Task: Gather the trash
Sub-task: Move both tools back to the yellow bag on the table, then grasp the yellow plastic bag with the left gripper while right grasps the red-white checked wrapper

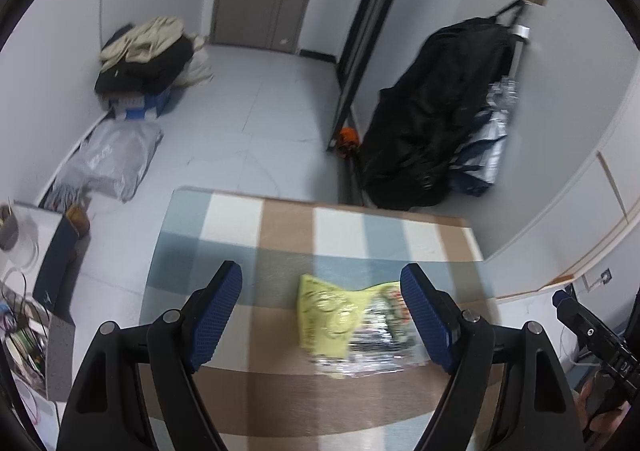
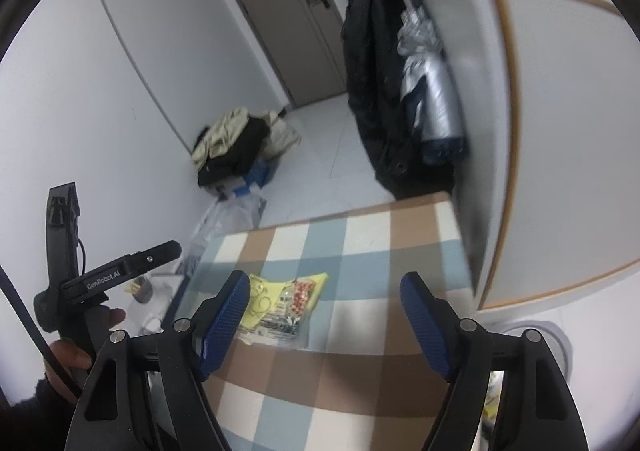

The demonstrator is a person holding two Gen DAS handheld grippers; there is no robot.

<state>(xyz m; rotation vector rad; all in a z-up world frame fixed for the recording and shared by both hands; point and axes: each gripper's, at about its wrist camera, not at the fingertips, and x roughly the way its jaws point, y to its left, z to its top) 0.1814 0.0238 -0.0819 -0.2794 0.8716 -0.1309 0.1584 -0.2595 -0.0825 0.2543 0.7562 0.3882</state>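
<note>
A crumpled yellow and silver snack wrapper (image 1: pixel 352 325) lies on the checked tablecloth (image 1: pixel 280 235). It also shows in the right wrist view (image 2: pixel 282 307). My left gripper (image 1: pixel 322 313) is open above the table, with the wrapper between its fingers, close to the right pad (image 1: pixel 426 321). My right gripper (image 2: pixel 324 317) is open and empty, with the wrapper just beyond its left pad (image 2: pixel 224 317). The right gripper's body shows at the right edge of the left wrist view (image 1: pixel 592 335), and the left gripper's body at the left of the right wrist view (image 2: pixel 116 271).
A black bag (image 1: pixel 436 111) and a silver bag (image 1: pixel 484 147) hang by the wall beyond the table. A pile of clothes (image 1: pixel 152 51) on boxes and a grey plastic bag (image 1: pixel 112 155) lie on the floor at left. A cluttered shelf (image 1: pixel 20 291) stands left of the table.
</note>
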